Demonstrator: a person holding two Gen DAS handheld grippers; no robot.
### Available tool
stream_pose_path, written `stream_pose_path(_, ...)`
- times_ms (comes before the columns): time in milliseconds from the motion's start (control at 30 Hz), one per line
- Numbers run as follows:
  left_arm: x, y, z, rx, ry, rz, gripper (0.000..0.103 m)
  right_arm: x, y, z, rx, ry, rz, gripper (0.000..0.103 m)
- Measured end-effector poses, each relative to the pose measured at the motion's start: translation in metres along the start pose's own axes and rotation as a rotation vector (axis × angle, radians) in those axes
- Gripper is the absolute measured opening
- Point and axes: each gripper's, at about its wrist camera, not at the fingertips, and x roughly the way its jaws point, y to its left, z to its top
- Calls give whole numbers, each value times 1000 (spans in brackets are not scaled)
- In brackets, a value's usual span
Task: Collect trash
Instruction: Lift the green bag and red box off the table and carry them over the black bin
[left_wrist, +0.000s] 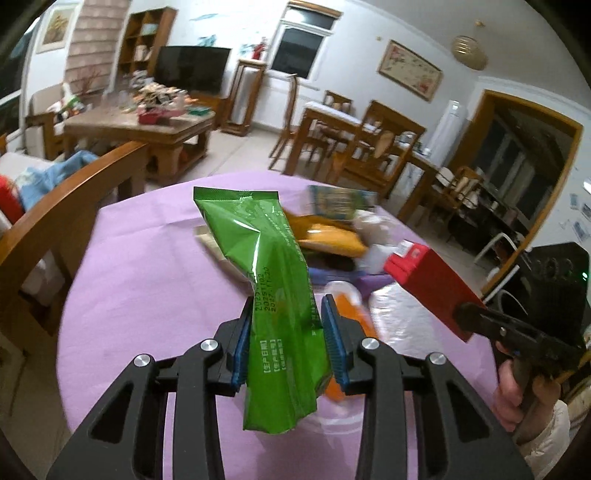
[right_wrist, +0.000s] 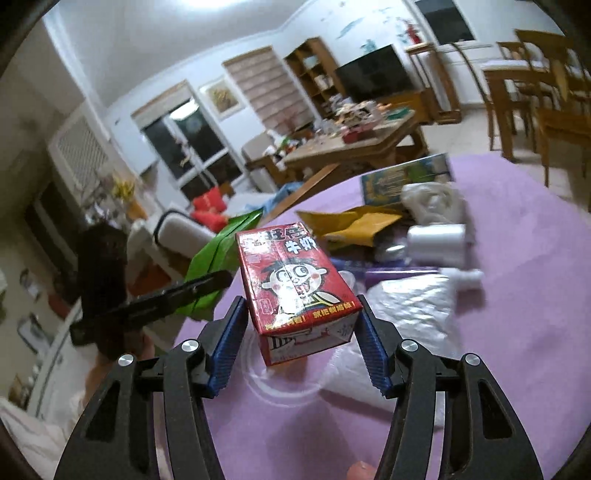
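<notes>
Left gripper (left_wrist: 286, 321): two blue pads clenched on one green wrapper (left_wrist: 266, 258), which stands upright between them, clear of the purple tablecloth (left_wrist: 147, 258). Right gripper (right_wrist: 301, 325): two blue pads grasping one red milk carton (right_wrist: 295, 280) by its sides, lifted above the cloth. Between and beyond them on the table lies the remaining trash — one yellow bag (right_wrist: 354, 225), one printed flat pack (right_wrist: 402, 181), one white roll (right_wrist: 439, 242), one silver-white bag (right_wrist: 410, 306). Further items are blurred — count uncertain.
</notes>
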Motion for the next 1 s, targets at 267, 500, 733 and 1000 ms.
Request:
stream_pose_path(267, 11, -60, 4, 97, 13, -92, 36, -78, -29, -9, 80, -120, -85, 58)
stream_pose_path(500, 43, -141, 6, 206, 52, -238, 36, -163, -58, -35, 140, -228, -226, 52)
stream_pose_path(733, 86, -234, -6, 334, 117, -397, 36, -245, -100, -72, 214, -292, -410, 37)
stream_pose_path(1000, 117, -265, -25, 350, 196, -426, 36, -254, -141, -111, 315, -288, -349, 34)
